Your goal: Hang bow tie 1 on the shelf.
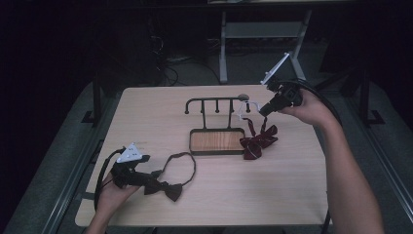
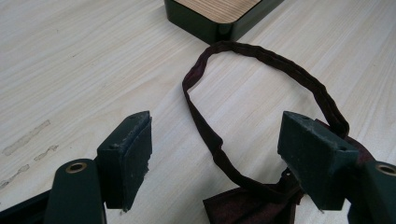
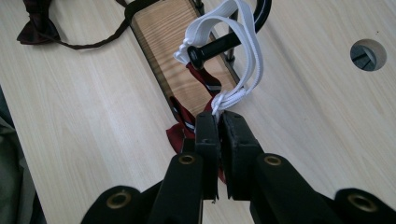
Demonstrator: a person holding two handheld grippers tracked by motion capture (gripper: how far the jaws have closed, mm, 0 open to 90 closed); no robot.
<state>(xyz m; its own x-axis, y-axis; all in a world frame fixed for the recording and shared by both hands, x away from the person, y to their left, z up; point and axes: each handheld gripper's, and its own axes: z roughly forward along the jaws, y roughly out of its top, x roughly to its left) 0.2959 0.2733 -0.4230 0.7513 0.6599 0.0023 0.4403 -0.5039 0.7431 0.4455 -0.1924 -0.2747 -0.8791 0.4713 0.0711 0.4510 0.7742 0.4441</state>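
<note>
A dim room with cables and grey frame legs lies behind a pale wooden bench (image 1: pixel 214 195). Near the bench's middle stands a black hook rack (image 1: pixel 216 105) on a wood-inlaid base.

At about 2 o'clock from the rack base, the right gripper (image 1: pixel 265 109) is held above the bench by the person's right hand (image 1: pixel 307 109). In the right gripper view its jaws stand almost closed, a thin slit between the pads, pinching the knotted end of the white elastic band (image 3: pixel 233 46) right at their tips. The band's loop runs up from the jaws at 12 o'clock and is hooked over the rack's end peg (image 3: pixel 212 50). The red striped bow tie (image 1: pixel 258 141) hangs under the jaws, its lower part on the bench just beside the base's right edge.

At 8 o'clock from the base, the left gripper (image 1: pixel 146 176) is low over the bench in the left hand (image 1: pixel 114 192). Its jaws stand wide open, gripping nothing. The dark bow tie (image 2: pixel 252 205) lies flat on the bench between the pads, nearer the right-hand one, and its neck strap (image 2: pixel 261 60) loops away at 12 o'clock towards the rack base.
</note>
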